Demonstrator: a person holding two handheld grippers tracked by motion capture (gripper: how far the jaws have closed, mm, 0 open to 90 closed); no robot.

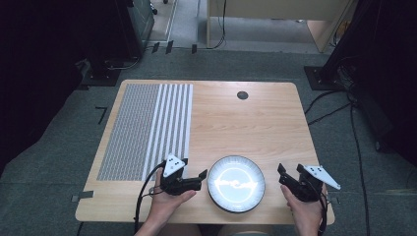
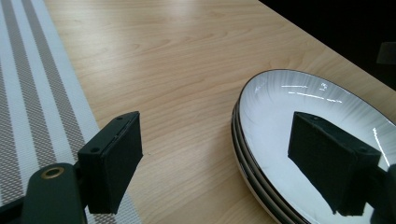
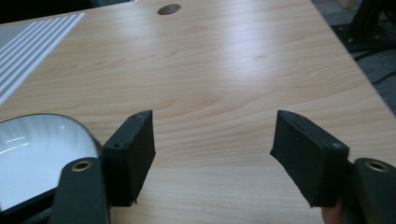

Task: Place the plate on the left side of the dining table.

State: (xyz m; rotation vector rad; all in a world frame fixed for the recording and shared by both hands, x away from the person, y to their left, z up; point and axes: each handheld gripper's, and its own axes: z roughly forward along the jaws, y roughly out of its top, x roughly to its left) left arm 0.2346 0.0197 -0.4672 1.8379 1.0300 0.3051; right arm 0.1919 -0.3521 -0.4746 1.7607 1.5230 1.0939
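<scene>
Light wooden table with rounded corners, seen from above. Stack of round white plates with dark rims near front edge, centre, between both grippers. At least three rims visible in left gripper view.

Left black two-jaw gripper held in left hand, just left of plates, jaws set wide apart, nothing between them. In left gripper view, one jaw over bare wood beside the mat, other jaw in front of the plate's white inside; touching or not, cannot tell.

Right black two-jaw gripper held in right hand, just right of plates, not touching. Jaws spread wide, empty, over bare wood in right gripper view; plate edge at lower left there.

Grey-and-white striped woven placemat flat on left part of table. Small dark round hole near far edge. Grey carpet floor around, black cables at right.
</scene>
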